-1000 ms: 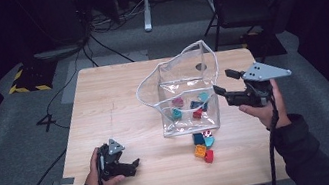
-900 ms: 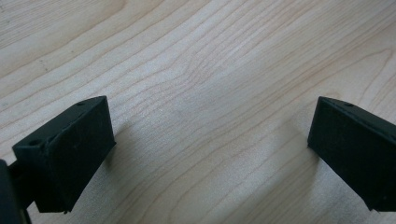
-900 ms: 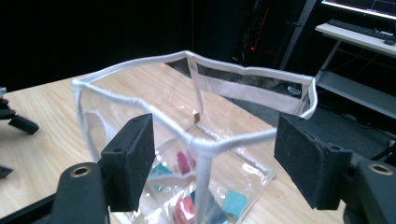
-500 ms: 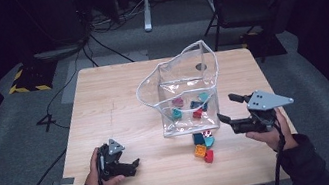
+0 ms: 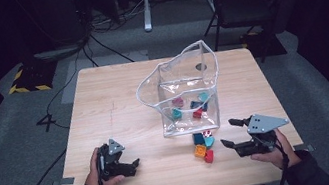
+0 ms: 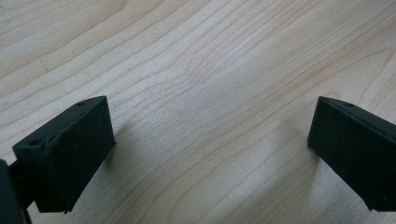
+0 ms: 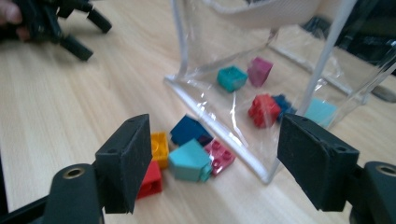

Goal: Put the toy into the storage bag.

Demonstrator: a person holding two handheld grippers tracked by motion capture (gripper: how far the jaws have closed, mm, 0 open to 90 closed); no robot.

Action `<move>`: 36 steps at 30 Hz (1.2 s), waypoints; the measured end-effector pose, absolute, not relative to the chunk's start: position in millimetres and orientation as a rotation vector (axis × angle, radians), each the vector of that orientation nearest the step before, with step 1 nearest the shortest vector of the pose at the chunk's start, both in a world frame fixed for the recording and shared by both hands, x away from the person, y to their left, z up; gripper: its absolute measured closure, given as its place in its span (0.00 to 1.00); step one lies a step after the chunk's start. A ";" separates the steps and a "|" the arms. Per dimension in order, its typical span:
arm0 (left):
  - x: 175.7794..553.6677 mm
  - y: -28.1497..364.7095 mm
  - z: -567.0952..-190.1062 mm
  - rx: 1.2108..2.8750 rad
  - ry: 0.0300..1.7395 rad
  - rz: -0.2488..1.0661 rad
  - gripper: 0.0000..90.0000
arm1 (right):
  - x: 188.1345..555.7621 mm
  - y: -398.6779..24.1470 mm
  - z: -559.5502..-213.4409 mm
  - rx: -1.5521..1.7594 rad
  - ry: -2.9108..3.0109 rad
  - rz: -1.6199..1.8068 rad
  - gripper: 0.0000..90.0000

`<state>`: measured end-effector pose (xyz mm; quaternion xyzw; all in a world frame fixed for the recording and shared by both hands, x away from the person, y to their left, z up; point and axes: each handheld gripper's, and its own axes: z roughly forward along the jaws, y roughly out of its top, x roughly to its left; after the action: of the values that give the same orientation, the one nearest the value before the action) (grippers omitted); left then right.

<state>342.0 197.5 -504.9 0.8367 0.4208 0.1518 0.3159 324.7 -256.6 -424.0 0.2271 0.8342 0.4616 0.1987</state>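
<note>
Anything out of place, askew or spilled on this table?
The clear bag stands with its rim sagging unevenly, slumped on one side. Five bricks lie loose on the table just outside its front wall, while others sit inside. Nothing looks damaged.

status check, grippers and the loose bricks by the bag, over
Right gripper open, low beside the loose bricks, none between its fingers. Left gripper open, empty over bare table. Clear bag stands right behind the bricks, crowding them.

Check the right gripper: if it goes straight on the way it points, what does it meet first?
Most likely the loose bricks: the right gripper, jaws open and empty, points at the teal brick in the small pile on the table, just short of the clear plastic bag. Depth is hard to judge.
</note>
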 end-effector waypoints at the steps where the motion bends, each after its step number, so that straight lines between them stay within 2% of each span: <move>1: 342.0 197.5 -504.9 2.204 1.108 0.400 0.01 | 323.7 -256.9 -427.0 0.635 2.342 1.290 0.30; 10: 342.0 197.5 -504.9 2.204 1.109 0.400 0.01 | 315.9 -251.0 -461.8 0.621 2.460 1.240 0.31; 29: 341.9 197.5 -504.9 2.204 1.109 0.400 0.01 | 312.6 -220.3 -495.2 0.538 2.581 1.218 0.35; 36: 341.9 197.5 -504.9 2.203 1.110 0.399 0.01 | 318.3 -217.9 -500.7 0.619 2.572 1.242 0.36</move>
<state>341.9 197.5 -504.9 0.8365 0.4214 0.1516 0.3159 318.3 -217.9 -500.7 0.2106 0.8748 0.4225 0.1093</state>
